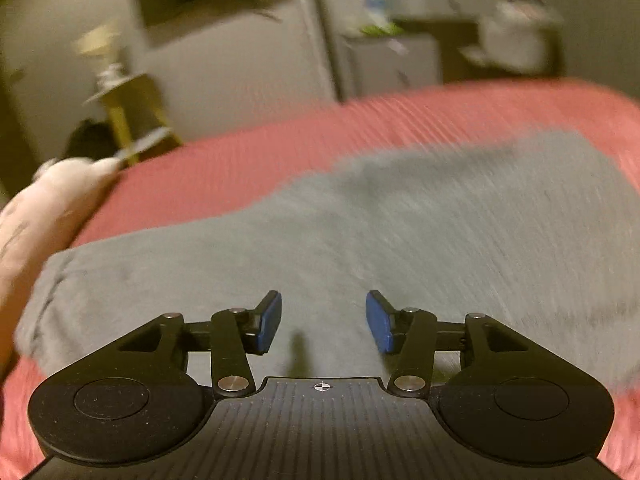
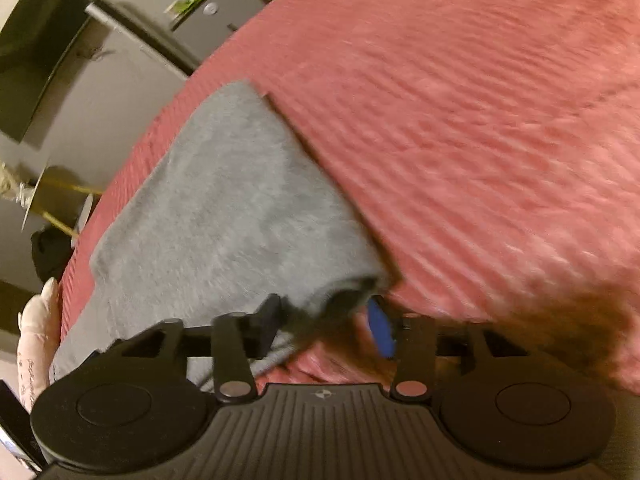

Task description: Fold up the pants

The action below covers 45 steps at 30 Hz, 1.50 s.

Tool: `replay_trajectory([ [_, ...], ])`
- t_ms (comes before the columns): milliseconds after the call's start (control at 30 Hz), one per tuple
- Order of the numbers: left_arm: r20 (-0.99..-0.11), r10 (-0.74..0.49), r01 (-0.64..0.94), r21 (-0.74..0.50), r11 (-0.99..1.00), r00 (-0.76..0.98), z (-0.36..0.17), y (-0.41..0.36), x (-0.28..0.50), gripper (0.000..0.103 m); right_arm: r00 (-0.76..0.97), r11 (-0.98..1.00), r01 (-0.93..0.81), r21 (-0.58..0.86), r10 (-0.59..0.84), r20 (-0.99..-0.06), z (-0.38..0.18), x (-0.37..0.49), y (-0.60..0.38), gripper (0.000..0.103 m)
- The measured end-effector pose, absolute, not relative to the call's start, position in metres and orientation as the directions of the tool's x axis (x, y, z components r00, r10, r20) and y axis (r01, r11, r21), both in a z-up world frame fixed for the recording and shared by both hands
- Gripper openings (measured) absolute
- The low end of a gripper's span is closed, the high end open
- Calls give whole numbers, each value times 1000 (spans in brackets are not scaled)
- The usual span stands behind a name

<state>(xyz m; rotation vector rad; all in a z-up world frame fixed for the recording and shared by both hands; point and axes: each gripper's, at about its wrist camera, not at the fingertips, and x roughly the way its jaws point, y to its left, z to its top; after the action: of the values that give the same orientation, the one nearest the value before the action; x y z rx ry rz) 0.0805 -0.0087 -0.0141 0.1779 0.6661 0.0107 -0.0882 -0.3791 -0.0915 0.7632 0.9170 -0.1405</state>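
As laid, pants [image 2: 224, 200] lengthwise away from right claw [image 2: 324, 328].

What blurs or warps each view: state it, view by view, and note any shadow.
Left wrist view: motion smear streaks the gray pants and the background furniture, while the left gripper itself stays sharp; fisheye bows the red bedspread. Right wrist view: softer smear, dim warm light, a dark shadow on the bedspread beside the right gripper.
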Motion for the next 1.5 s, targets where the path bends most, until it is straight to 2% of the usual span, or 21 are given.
replay_trajectory([
  [67,-561,57,-10,87,996,826,-4,1,74,51,660,749,402,526,161,-734,-81,-100,-385,47],
  [167,-534,-124,67,-126,990,837,4,3,75,54,754,806,332,490,85,-651,-57,-105,-382,36],
  [267,-581,-317,167,-298,940,749,-8,-10,84,67,760,852,196,485,181,-624,-55,-81,-359,28],
  [333,-684,-365,223,-291,930,631,-28,-25,96,67,702,832,113,542,319,-637,-70,-61,-340,26],
  [367,-746,-335,231,-245,942,575,-38,-32,101,64,652,801,85,592,405,-641,-83,-50,-330,26],
  [400,-785,-275,254,-155,955,555,-47,-39,103,46,602,768,88,634,466,-648,-97,-43,-325,24],
  [433,-780,-221,300,-45,953,586,-49,-46,99,41,552,750,124,650,493,-673,-111,-36,-321,6],
  [500,-775,-194,358,44,933,601,-48,-52,93,41,535,742,209,637,459,-709,-119,-31,-332,0],
  [567,-779,-180,338,43,940,600,-44,-44,93,36,553,691,288,663,445,-704,-120,-35,-356,0],
  [633,-779,-149,264,23,964,609,-42,-29,95,6,589,704,330,629,367,-720,-114,-48,-377,0],
  [767,-745,-156,130,-93,987,649,-29,-4,96,6,627,726,372,578,262,-733,-103,-63,-399,0],
  [800,-696,-126,120,-58,991,707,-21,-4,88,9,638,739,363,568,247,-729,-99,-66,-398,0],
  [900,-560,-141,170,-1,985,816,-5,-18,74,67,699,828,262,496,192,-689,-77,-62,-373,7],
  [1033,-570,-227,222,-80,972,789,-11,-38,95,69,674,826,88,557,363,-643,-75,-23,-337,7],
  [1100,-644,-223,227,-78,971,732,-33,-42,114,68,630,790,32,612,460,-626,-88,-1,-329,8],
  [1200,-665,-112,238,101,966,738,-59,-35,120,26,577,798,72,598,455,-678,-117,14,-336,0],
  [1267,-636,15,155,211,965,771,-52,-32,122,36,607,706,196,681,458,-649,-123,6,-371,0],
  [1300,-614,64,92,219,971,786,-44,-27,124,51,642,720,232,654,392,-659,-118,2,-387,0],
  [1367,-579,-1,52,71,996,816,-26,-14,131,53,719,762,294,576,220,-659,-101,-6,-415,0],
  [1433,-580,-97,87,-45,995,809,-15,-20,146,63,778,735,293,611,188,-600,-90,-6,-428,8],
  [1500,-587,-161,169,-42,985,794,-18,-41,164,73,789,771,216,599,224,-572,-83,13,-414,8],
])
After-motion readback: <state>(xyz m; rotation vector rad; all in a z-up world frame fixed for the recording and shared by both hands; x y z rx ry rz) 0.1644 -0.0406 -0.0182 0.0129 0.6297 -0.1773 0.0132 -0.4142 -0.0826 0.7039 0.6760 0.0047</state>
